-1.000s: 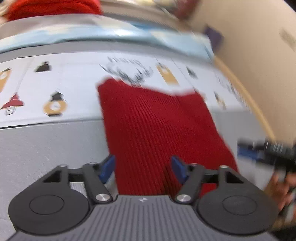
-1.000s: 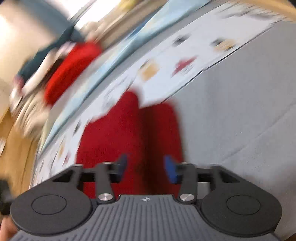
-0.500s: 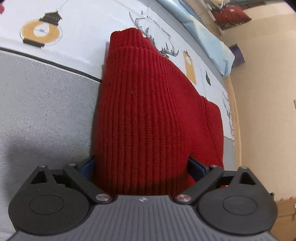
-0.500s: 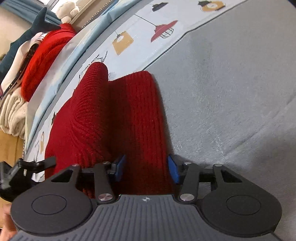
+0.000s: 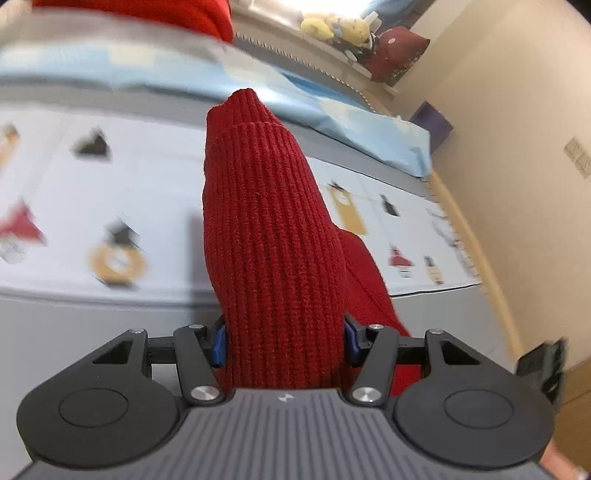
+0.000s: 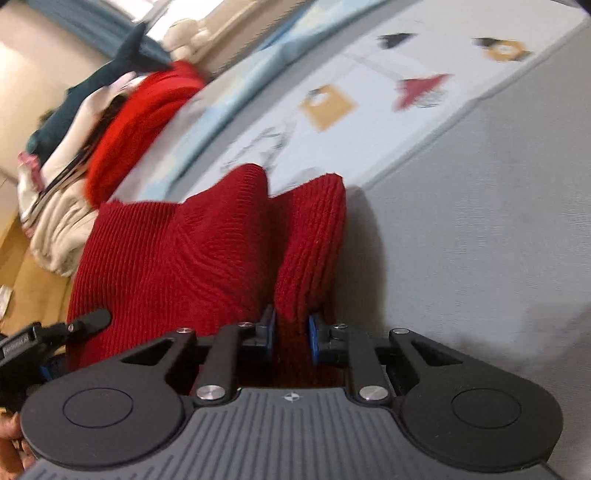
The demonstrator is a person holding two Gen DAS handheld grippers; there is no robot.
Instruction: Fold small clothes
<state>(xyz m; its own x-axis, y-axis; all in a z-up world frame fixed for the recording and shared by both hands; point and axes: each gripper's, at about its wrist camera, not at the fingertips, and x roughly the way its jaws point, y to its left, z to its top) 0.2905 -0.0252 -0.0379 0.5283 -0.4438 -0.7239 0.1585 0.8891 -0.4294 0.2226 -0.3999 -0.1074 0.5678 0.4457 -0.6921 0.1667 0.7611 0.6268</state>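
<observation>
A dark red ribbed knit garment lies on a grey bed cover. In the left wrist view a thick fold of it rises up between the blue pads of my left gripper. The jaws are closing and both pads press on the knit. In the right wrist view my right gripper pinches a narrower fold of the same garment at its right edge, its jaws also closing with fabric squeezed between the pads. The left gripper shows at the lower left of that view.
A white sheet printed with lamps and a light blue cloth lie beyond the garment. A pile of clothes with a bright red piece sits at the bed's far end. Plush toys line a sill, with a beige wall on the right.
Both grippers have narrowed onto the red garment. The left one's wide jaws now clamp a bunched fold that stands higher. The right one's pads have drawn close together on the edge fold.
</observation>
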